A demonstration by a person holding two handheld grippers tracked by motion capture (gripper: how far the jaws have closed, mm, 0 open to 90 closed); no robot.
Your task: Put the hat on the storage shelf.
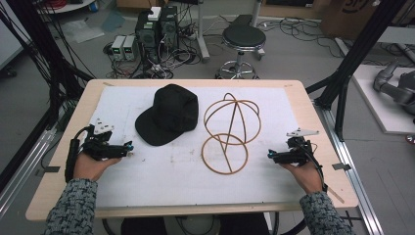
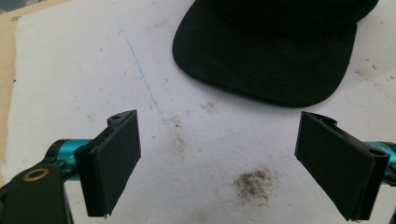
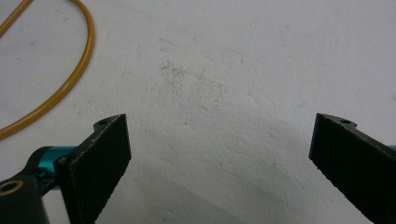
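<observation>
Looking down from high view: left gripper [image 1: 128, 147] and right gripper [image 1: 270, 155] rest on white mat [image 1: 161, 176], black cap [image 1: 169, 120] and wooden hoop stand [image 1: 229, 132] between them.

Left gripper view: jaws wide apart, empty; cap brim [image 2: 266, 65] ahead, beyond jaw tips; dark smudge [image 2: 252, 184] between jaws.

Right gripper view: jaws wide apart, empty; hoop curve [image 3: 70, 74] ahead-left of left jaw.
</observation>
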